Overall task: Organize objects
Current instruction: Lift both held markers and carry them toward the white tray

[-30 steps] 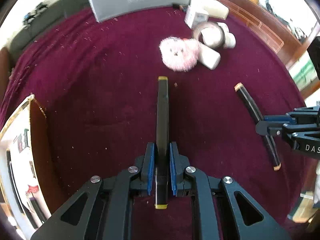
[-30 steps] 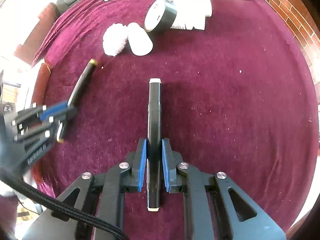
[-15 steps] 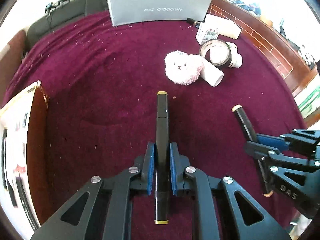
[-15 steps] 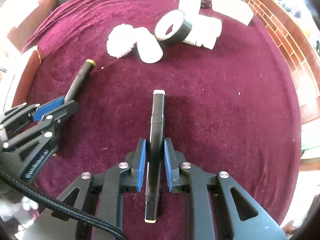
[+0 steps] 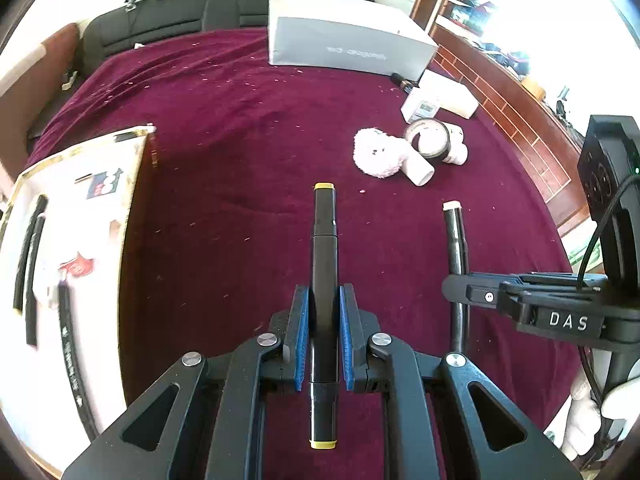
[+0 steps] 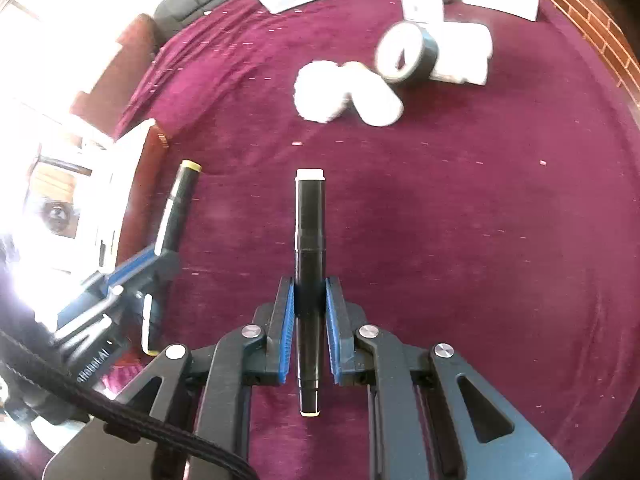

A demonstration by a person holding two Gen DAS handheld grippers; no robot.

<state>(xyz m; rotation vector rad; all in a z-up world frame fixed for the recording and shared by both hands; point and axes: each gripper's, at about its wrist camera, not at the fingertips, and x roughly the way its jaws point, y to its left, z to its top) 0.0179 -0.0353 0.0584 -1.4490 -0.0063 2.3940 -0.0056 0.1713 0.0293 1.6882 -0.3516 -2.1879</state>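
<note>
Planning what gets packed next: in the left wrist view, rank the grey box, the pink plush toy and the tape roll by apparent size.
1. grey box, clearly largest, though farthest.
2. pink plush toy.
3. tape roll, slightly smaller than the plush; they sit side by side, so nearness hardly skews that.

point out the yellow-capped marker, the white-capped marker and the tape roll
yellow-capped marker (image 5: 323, 264), left wrist view, on the black barrel ahead of the pads.
white-capped marker (image 6: 310, 220), right wrist view, on the black barrel.
tape roll (image 5: 431, 145), left wrist view, on its dark outer band.

Maroon cloth (image 5: 240, 128) bears grey box (image 5: 344, 40), plush toy (image 5: 378, 154), tape roll (image 5: 430, 144).
</note>
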